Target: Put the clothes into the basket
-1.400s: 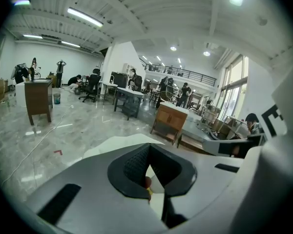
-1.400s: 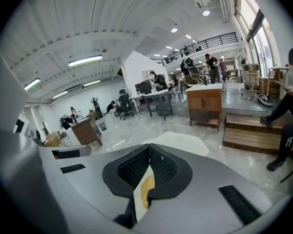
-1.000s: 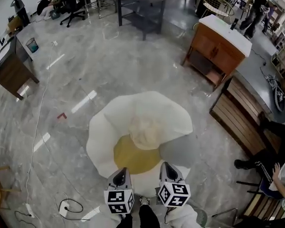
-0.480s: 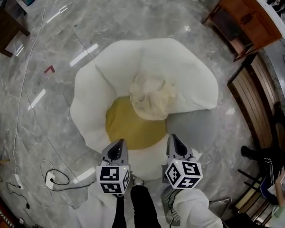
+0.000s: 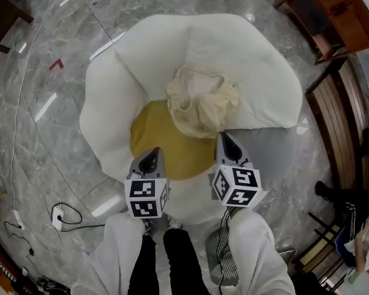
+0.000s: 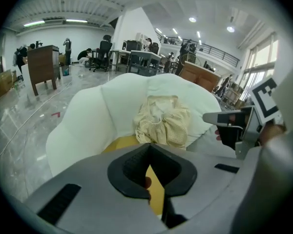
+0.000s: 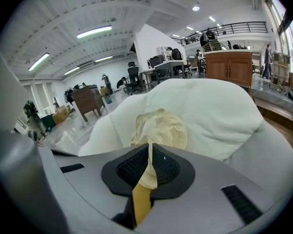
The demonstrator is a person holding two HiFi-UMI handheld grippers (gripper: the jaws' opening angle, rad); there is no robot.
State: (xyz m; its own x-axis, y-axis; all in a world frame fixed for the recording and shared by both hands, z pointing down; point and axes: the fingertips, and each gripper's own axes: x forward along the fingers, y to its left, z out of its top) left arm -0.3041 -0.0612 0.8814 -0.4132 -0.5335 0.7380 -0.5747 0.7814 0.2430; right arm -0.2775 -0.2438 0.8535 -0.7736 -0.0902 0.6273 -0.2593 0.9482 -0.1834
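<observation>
- While both grippers hover over the near edge of the big flower-shaped cushion (image 5: 234, 54), neither one has hold of anything.
- Left gripper (image 5: 151, 155): in its own view the jaws are pretty much together, with just a thin wedge of a gap. All you see through it is the cushion's yellow centre (image 5: 154, 134). It's not touching anything.
- Right gripper (image 5: 224, 141): jaws shut too, only a slit between the pads. The cream fabric showing through that slit is the garment lying further back, not something pinched.
- The clothes are one crumpled cream garment (image 5: 200, 103), heaped at the far edge of the yellow centre, up against the white back petals. It's ahead of both grippers, much nearer the right one and well apart from the left.
- The right gripper's tip sits about where the yellow centre meets the grey petal (image 5: 273, 158). The left one is over the near left edge of the yellow.
- The cushion sits on a grey marble floor (image 5: 61, 121), with a wooden bench (image 5: 335, 121) off to the right.
</observation>
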